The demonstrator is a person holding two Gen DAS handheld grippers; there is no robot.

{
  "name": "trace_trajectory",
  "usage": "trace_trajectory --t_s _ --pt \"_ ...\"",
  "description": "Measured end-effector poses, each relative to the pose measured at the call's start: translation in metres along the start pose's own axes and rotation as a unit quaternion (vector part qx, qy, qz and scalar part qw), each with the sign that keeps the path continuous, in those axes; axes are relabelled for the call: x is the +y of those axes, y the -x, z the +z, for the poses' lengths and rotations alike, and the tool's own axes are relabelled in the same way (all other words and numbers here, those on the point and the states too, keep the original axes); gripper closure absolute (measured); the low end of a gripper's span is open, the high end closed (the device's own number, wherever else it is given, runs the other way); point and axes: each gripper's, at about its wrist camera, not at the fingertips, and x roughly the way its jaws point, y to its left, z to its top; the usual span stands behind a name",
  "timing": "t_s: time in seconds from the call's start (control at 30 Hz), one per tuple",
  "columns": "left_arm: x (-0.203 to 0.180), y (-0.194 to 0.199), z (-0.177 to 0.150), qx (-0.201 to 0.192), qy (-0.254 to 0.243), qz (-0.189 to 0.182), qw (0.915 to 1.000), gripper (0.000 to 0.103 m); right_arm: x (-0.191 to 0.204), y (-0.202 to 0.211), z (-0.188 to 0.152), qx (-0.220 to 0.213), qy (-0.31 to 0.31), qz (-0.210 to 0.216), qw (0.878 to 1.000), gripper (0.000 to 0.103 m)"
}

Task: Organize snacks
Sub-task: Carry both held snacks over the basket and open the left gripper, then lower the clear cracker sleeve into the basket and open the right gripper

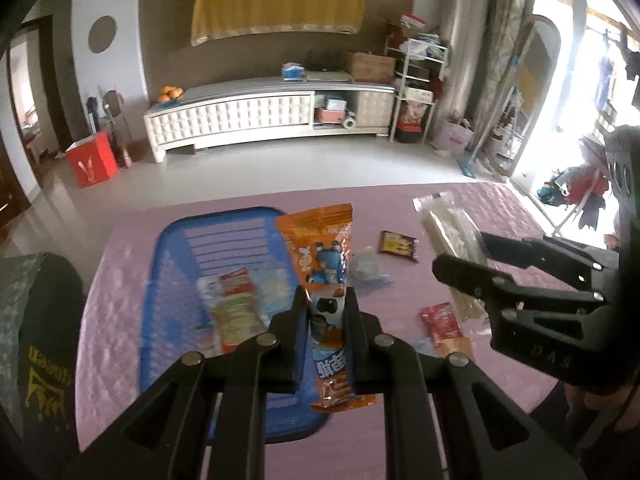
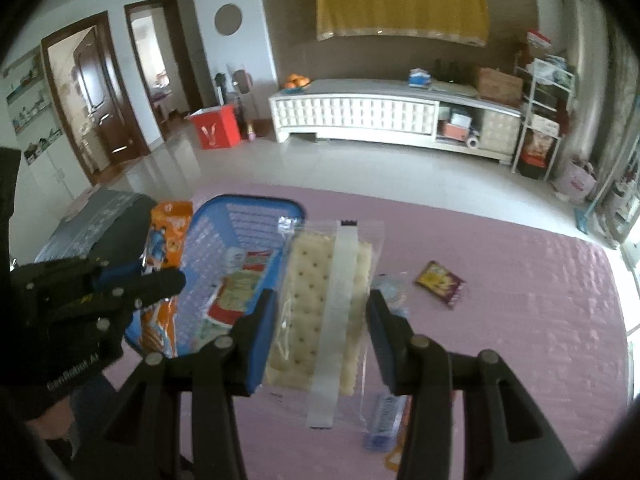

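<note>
My left gripper (image 1: 326, 300) is shut on an orange snack packet (image 1: 320, 240) and holds it upright above the near right part of the blue basket (image 1: 172, 240). The basket holds a few snack packs (image 1: 236, 308). My right gripper (image 2: 322, 312) is shut on a clear pack of crackers (image 2: 316, 304), held above the pink tablecloth just right of the basket (image 2: 224, 216). In the left wrist view the right gripper (image 1: 464, 256) holds the cracker pack (image 1: 444, 232) at the right. In the right wrist view the left gripper (image 2: 176, 276) holds the orange packet (image 2: 168, 232).
Loose snacks lie on the pink cloth: a brown packet (image 1: 398, 245) (image 2: 440, 282), a clear wrapper (image 1: 366, 268), a red packet (image 1: 444, 322), a blue-and-clear packet (image 2: 384, 420). A grey box (image 2: 96, 220) stands left of the basket. The table's far edge (image 1: 360, 190) drops to the floor.
</note>
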Motion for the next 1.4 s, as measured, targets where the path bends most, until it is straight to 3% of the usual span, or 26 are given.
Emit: trace_trajectory --t_s 0.33,0.6,0.67,0.73,0.87,1.13,1.23,1.4 --pt "0.053 -0.022 -0.03 0.039 0.024 0.009 0.9989 0.089 0.029 -0.031 -0.008 0.03 0.012 0.017 0.999 0.053" --pt "0.047 -0.056 -0.051 0.072 0.015 -0.012 0.9972 0.089 0.031 -0.04 -0.012 0.047 0.011 0.001 0.999 0.053" --pt "0.041 -0.06 -0.052 0.081 0.006 -0.014 0.9966 0.082 0.029 -0.038 -0.012 0.048 0.009 -0.003 0.999 0.053" --pt "0.036 -0.059 -0.053 0.082 -0.001 -0.016 0.9965 0.054 0.031 -0.037 -0.013 0.048 0.009 -0.006 0.999 0.053" --pt "0.032 -0.047 -0.05 0.072 0.003 -0.026 0.9971 0.053 0.033 -0.031 -0.011 0.043 0.01 -0.003 0.999 0.053" --pt "0.055 -0.014 -0.037 0.037 0.021 -0.004 0.9991 0.053 0.054 -0.028 -0.001 0.036 0.028 0.009 0.999 0.053" --pt "0.069 -0.001 -0.035 0.021 0.015 0.028 0.9993 0.037 0.065 -0.034 0.006 0.036 0.04 0.016 0.998 0.053" --pt "0.095 0.006 -0.033 0.011 0.018 0.05 0.9985 0.037 0.087 -0.052 0.018 0.044 0.059 0.028 0.997 0.053"
